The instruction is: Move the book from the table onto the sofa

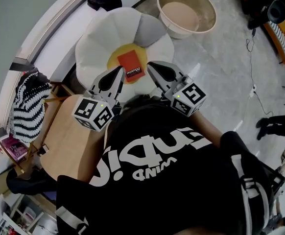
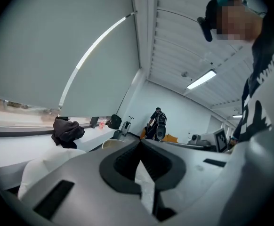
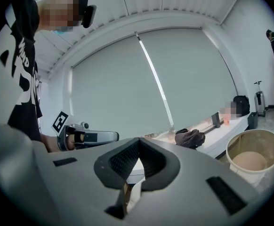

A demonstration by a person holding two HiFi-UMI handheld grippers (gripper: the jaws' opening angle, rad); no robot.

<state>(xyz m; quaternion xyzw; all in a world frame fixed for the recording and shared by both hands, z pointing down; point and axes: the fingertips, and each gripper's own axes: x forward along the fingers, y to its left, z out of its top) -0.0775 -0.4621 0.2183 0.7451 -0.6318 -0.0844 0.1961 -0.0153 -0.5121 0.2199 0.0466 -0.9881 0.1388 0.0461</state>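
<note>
- head view: the red book (image 1: 131, 65) lies on the yellow centre of the white flower-shaped sofa (image 1: 96, 43), beyond the wooden worktop (image 1: 64, 136).
- my left gripper (image 1: 120, 70) and right gripper (image 1: 149, 65) hang above its two sides.
- gripper views: both pairs of fingers pressed together, pinching nothing.
- a beige basin (image 1: 208, 9) stands near the sofa.

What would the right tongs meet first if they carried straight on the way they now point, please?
Most likely the white window ledge under the grey blind; nothing nearer shows in that line, though depth is hard to judge.
</note>
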